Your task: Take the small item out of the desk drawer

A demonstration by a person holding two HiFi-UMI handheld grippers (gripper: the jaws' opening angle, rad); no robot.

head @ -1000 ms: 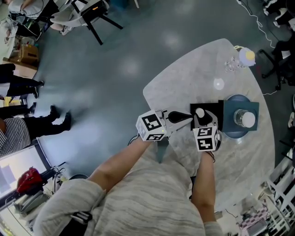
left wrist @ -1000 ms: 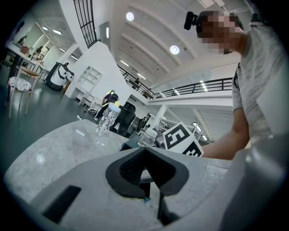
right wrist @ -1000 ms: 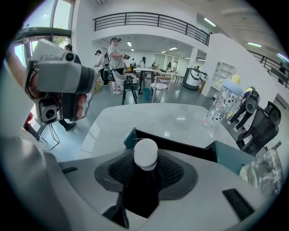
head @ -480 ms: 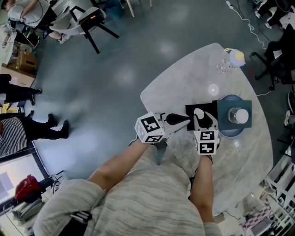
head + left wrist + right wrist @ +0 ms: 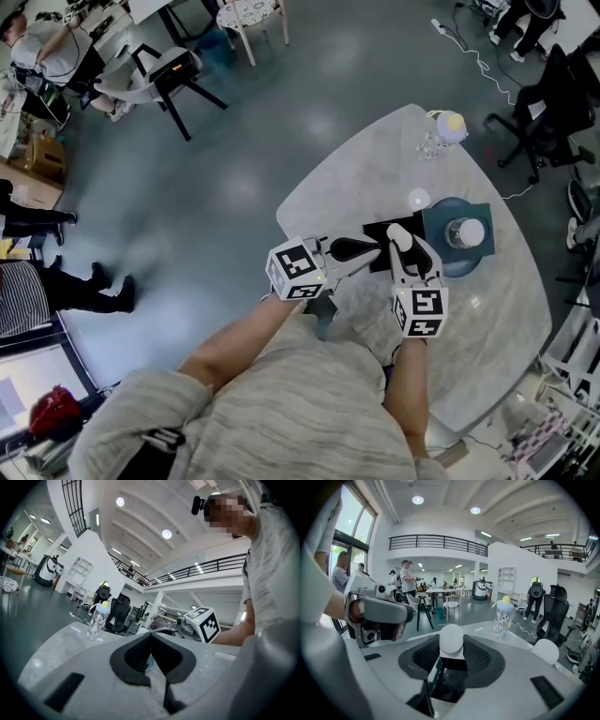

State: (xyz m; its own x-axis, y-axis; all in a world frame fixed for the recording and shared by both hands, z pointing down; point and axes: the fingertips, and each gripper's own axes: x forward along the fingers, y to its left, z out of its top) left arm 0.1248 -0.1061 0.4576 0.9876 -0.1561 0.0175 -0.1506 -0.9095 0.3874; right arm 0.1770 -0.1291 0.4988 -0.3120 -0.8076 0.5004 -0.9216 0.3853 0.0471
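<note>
Marble tabletop [image 5: 356,187] fills the right of the head view, above a glossy grey workshop floor with chairs at 11 o'clock. On it sits a black drawer unit [image 5: 380,228], with a teal tray [image 5: 441,217] touching it at 3 o'clock and carrying a white-lidded jar [image 5: 466,232]. A patterned bottle with a yellow cap [image 5: 441,131] stands well apart at 1 o'clock. The right gripper [image 5: 405,242] hangs over the drawer unit, its jaws pinching the small white round-topped item [image 5: 452,639] between the pads. The left gripper [image 5: 375,247] lies at 9 o'clock of the unit, its tips just at the black edge, pressed together on nothing. Over the last second both grippers have kept much the same stance while the view swung, so the table now sits higher in frame. The item has stayed clamped. It looks already clear of the drawer, though how high it sits cannot be told, so the removal seems nearly done.
</note>
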